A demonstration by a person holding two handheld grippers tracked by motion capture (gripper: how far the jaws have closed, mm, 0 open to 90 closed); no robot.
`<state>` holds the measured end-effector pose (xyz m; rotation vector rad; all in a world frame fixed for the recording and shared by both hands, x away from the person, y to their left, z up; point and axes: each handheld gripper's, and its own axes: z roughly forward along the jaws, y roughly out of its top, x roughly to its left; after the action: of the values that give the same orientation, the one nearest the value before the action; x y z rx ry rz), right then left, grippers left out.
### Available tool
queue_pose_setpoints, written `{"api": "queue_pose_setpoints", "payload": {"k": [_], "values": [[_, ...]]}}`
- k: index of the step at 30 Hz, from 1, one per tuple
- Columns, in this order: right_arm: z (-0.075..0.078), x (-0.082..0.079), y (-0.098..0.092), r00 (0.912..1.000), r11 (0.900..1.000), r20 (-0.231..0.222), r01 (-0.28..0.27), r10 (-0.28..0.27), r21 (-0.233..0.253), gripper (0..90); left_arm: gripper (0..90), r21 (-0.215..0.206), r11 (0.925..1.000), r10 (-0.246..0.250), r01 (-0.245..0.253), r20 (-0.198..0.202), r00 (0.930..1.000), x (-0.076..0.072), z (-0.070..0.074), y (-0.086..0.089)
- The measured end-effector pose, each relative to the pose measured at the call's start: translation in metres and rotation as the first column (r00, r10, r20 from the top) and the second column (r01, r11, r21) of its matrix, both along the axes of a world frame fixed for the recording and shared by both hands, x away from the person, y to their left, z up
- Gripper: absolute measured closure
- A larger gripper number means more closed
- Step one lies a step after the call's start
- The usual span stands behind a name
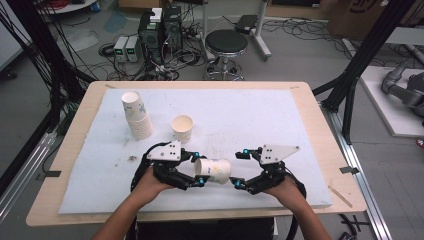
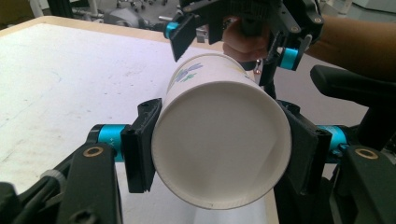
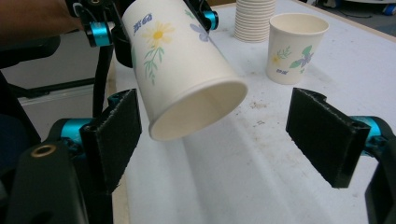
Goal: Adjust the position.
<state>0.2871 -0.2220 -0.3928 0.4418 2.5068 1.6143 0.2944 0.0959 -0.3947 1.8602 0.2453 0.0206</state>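
Paper cup (image 1: 213, 170) on its side clamped in left gripper (image 1: 198, 167), right gripper (image 1: 239, 169) spread wide just beside its base, white mat (image 1: 260, 120) beneath

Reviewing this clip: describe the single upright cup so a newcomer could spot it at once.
Start at the white mat covering the wooden table. Near its far left corner rises a tilted stack of paper cups. Just right of that stack stands the lone cup, upright and open-topped, unlike the sideways cup gripped by the left gripper.
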Motion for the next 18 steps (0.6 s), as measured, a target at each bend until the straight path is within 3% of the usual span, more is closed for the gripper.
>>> {"api": "queue_pose_setpoints", "payload": {"k": [9, 18], "values": [[-0.013, -0.005, -0.004, 1.0000, 1.000, -0.007, -0.001, 0.001, 0.023, 18.8, 37.1, -0.073, 0.9972, 0.013, -0.012, 0.009, 0.9999, -0.003, -0.005, 0.006], [-0.014, -0.005, -0.006, 0.9998, 0.999, -0.013, -0.011, 0.011, 0.042, 18.9, 37.1, -0.110, 0.9936, 0.026, -0.024, 0.021, 0.9994, -0.004, -0.001, 0.013]]}}
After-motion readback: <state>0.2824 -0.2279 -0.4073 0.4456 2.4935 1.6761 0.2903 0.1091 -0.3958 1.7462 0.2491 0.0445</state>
